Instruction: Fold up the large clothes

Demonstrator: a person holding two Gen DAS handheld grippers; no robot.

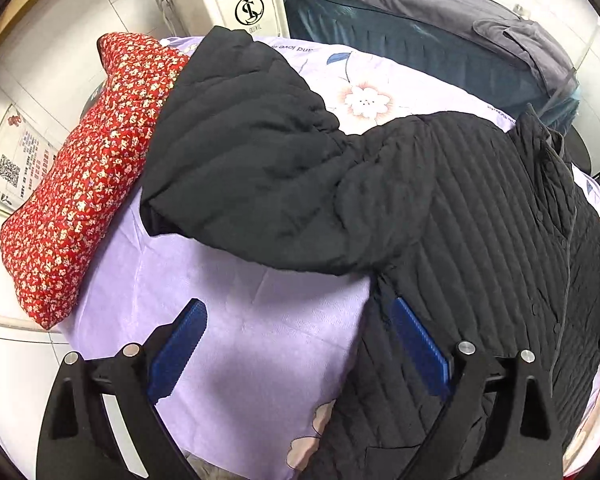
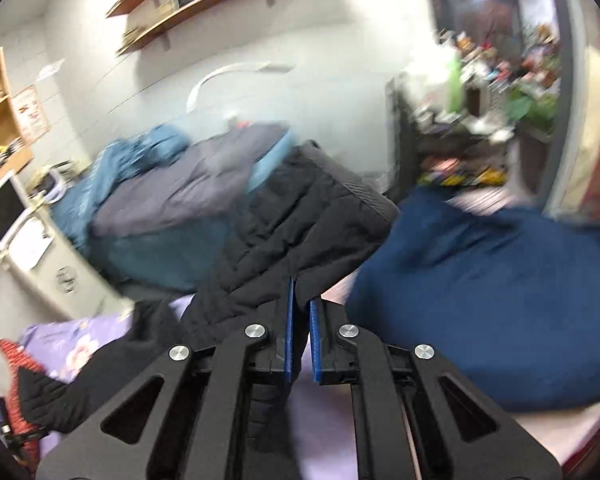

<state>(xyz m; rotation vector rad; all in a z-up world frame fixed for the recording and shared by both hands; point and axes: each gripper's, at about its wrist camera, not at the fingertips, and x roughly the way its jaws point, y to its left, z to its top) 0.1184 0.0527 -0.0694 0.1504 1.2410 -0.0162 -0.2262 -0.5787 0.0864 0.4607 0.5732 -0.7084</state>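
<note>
A circled "SL" monogram is seen on the white appliance [image 1: 236, 4] in the left wrist view, and a QR code on the wall notice [image 1: 12, 164]; "and love" is printed on the lilac floral sheet [image 1: 228, 340]. The black quilted jacket [image 1: 440, 216] is spread over the bed's right side, one sleeve toward the red floral pillow [image 1: 80, 188]. The left tongs [image 1: 296, 344] are held apart above the sheet and the jacket's edge. Only in the blurred right wrist view are the right tongs [image 2: 300, 312] seen clamped on jacket fabric, beside a navy cushion [image 2: 480, 300].
</note>
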